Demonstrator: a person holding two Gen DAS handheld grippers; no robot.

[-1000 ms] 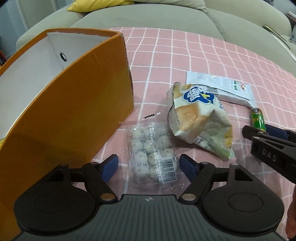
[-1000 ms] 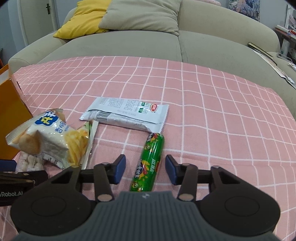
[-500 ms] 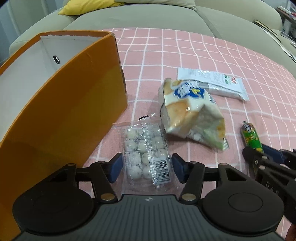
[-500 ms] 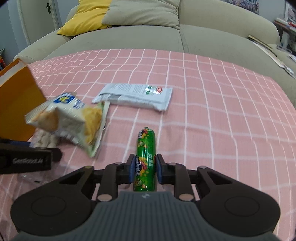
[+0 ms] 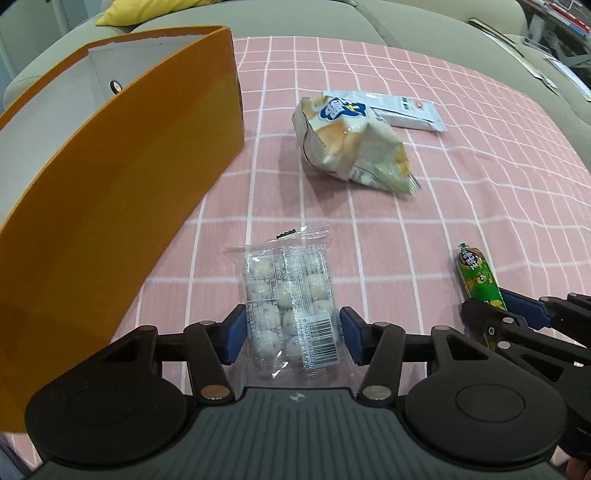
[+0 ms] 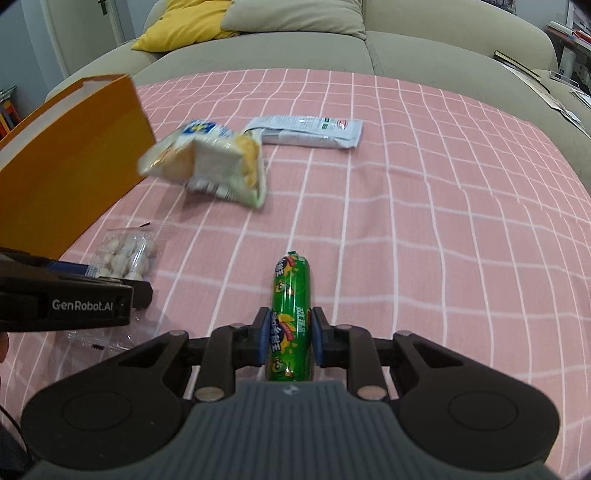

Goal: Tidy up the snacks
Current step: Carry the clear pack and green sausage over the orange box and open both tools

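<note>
My left gripper point(image 5: 291, 338) is shut on a clear packet of white round candies point(image 5: 291, 302), its blue pads pressing both sides. The packet also shows in the right wrist view point(image 6: 123, 256). My right gripper point(image 6: 288, 334) is shut on a green sausage stick point(image 6: 291, 314), which also shows in the left wrist view point(image 5: 478, 277). An orange box point(image 5: 110, 177) with a white inside stands open at the left, also in the right wrist view point(image 6: 70, 173). A puffed snack bag point(image 5: 351, 147) and a flat white packet point(image 5: 402, 110) lie farther back.
Everything lies on a pink checked cloth point(image 6: 424, 221). A beige sofa point(image 6: 332, 48) with a yellow cushion point(image 6: 181, 29) stands behind it. Books or papers point(image 6: 517, 66) lie at the far right.
Both grippers closed: the left on the candy packet, the right on the green sausage. Both have pulled back toward me, so the snack bag and white packet look farther away.
</note>
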